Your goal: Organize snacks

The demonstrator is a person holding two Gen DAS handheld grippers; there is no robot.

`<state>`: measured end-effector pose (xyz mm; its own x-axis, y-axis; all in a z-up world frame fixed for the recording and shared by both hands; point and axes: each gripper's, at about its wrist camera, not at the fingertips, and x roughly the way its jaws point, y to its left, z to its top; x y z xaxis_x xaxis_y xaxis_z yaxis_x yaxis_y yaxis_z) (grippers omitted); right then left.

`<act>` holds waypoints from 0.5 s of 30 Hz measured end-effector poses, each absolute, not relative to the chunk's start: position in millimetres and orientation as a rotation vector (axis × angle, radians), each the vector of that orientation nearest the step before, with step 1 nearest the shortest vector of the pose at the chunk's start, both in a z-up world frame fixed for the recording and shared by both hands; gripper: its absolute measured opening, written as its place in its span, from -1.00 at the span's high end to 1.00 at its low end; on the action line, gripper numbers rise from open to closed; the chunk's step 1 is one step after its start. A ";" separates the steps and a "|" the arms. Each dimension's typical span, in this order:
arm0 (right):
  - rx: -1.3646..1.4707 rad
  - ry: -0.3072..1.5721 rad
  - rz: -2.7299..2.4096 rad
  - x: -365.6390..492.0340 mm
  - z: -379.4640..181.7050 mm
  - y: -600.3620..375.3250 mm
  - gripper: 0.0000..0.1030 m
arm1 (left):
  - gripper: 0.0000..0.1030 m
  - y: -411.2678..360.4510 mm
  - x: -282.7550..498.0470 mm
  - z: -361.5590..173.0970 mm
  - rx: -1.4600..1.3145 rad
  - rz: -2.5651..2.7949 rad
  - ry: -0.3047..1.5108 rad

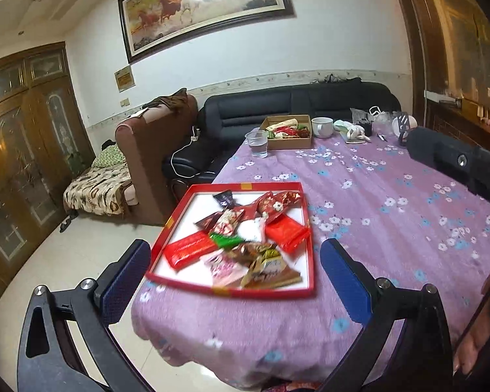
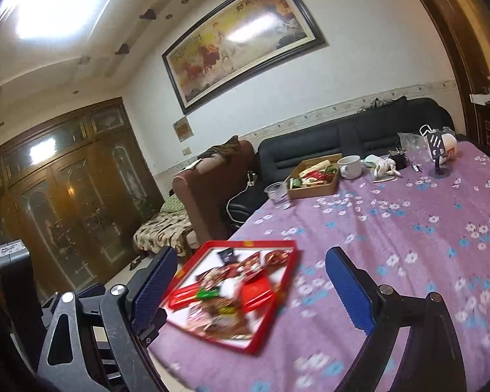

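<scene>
A red-rimmed tray [image 1: 305, 209] with a white floor lies at the near left corner of the table, heaped with several wrapped snacks [image 1: 241, 241]. Red flat packs, a green wrapper and brown packets are among them. My left gripper [image 1: 235, 281] hangs open just in front of the tray, holding nothing. In the right wrist view the same tray [image 2: 277, 307] and its snacks [image 2: 225, 297] sit between the blue pads of my right gripper [image 2: 251, 290], which is open and empty above the table's near edge. A cardboard box [image 1: 289, 142] with more snacks stands at the far side.
The table wears a purple flowered cloth [image 1: 375, 202]. A clear cup of water [image 1: 258, 143], a white mug [image 1: 321, 127], bags and a small stand [image 2: 437, 156] crowd the far end. A dark sofa [image 1: 297, 101] and a brown armchair [image 1: 147, 150] stand beyond. A hand [image 1: 473, 343] shows at lower right.
</scene>
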<state>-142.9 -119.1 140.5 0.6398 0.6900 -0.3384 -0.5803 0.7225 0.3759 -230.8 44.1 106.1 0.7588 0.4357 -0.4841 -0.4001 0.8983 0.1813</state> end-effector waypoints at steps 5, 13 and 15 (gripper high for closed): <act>0.185 0.457 0.747 -178.5 148.8 -99.7 -0.81 | -1.00 55.5 -250.0 104.0 0.057 0.469 0.525; 0.160 0.484 0.790 -178.3 150.1 -62.7 -0.81 | -1.00 84.7 -250.7 95.2 0.021 0.500 0.511; 0.172 0.502 0.799 -169.4 147.9 -53.5 -0.81 | -1.00 92.1 -247.9 92.3 0.008 0.509 0.512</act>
